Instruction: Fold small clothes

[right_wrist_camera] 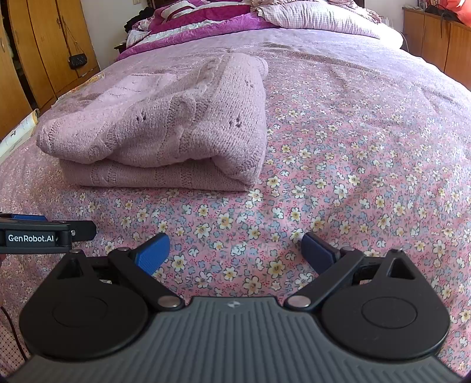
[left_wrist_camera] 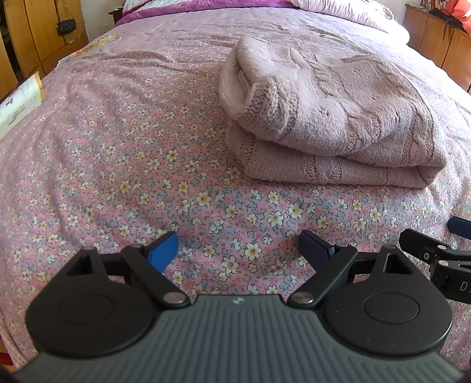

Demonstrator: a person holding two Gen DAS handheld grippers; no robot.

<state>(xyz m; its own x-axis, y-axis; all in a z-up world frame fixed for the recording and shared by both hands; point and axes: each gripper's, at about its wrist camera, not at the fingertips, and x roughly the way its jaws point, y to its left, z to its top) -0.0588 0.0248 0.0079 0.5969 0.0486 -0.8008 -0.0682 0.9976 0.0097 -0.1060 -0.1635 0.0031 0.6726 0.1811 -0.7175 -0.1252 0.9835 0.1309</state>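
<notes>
Both the left tool (left_wrist_camera: 238, 247) and right tool (right_wrist_camera: 235, 250) hover open and empty near the folded mauve knitted sweater (right_wrist_camera: 164, 129) on the floral bed (right_wrist_camera: 338, 182); folding appears complete, so the next move likely calls for only minor tidying.

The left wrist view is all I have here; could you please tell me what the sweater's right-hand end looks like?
Observer: In the right wrist view the pink knitted sweater ends in a rounded fold that sits on the floral bedspread.
Operator: Thank you. Is the right gripper holding anything?
Observer: No, the right gripper has its jaws spread with only bedspread between them.
Operator: And what lies at the far end of the bed?
Observer: A crumpled magenta and white quilt is piled by the checked pillow.
</notes>
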